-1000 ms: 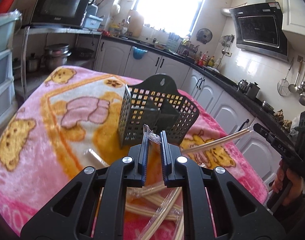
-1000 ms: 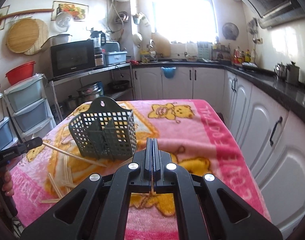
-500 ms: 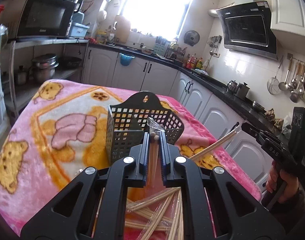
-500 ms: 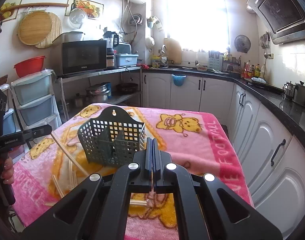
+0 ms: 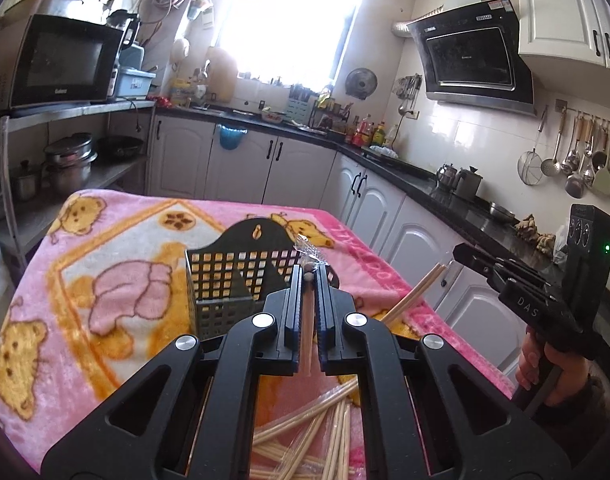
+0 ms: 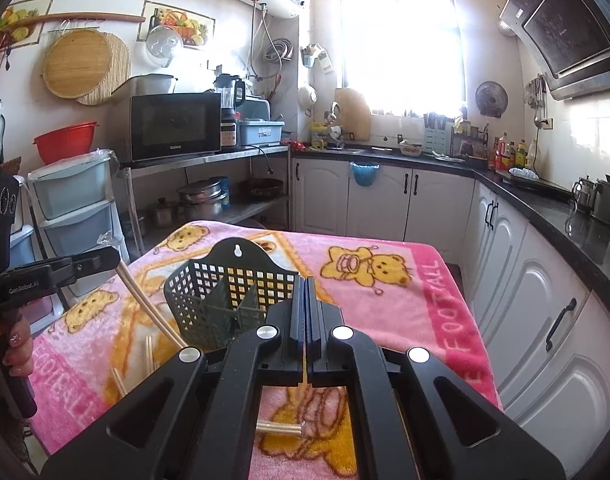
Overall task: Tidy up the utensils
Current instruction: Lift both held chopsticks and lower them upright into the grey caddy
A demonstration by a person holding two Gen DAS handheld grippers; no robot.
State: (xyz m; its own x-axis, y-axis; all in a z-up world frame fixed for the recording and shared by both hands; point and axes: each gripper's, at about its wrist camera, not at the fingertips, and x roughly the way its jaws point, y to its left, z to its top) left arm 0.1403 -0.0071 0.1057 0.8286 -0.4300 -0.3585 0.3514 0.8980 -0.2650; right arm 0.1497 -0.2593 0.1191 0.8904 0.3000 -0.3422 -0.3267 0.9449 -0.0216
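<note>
While both of your hands hover over the pink blanket (image 5: 117, 248), your left gripper (image 5: 310, 280) is clamped on a wrapped pair of chopsticks (image 5: 306, 320), just in front of the dark utensil basket (image 5: 233, 276). Your right gripper (image 6: 308, 296) pinches a second chopstick pair (image 5: 415, 292) near the basket's side. More loose chopsticks (image 5: 325, 432) lie on the blanket below

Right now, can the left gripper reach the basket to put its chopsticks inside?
Probably yes. The left gripper holds wrapped chopsticks just before the basket, whose open top faces it with nothing between.
</note>
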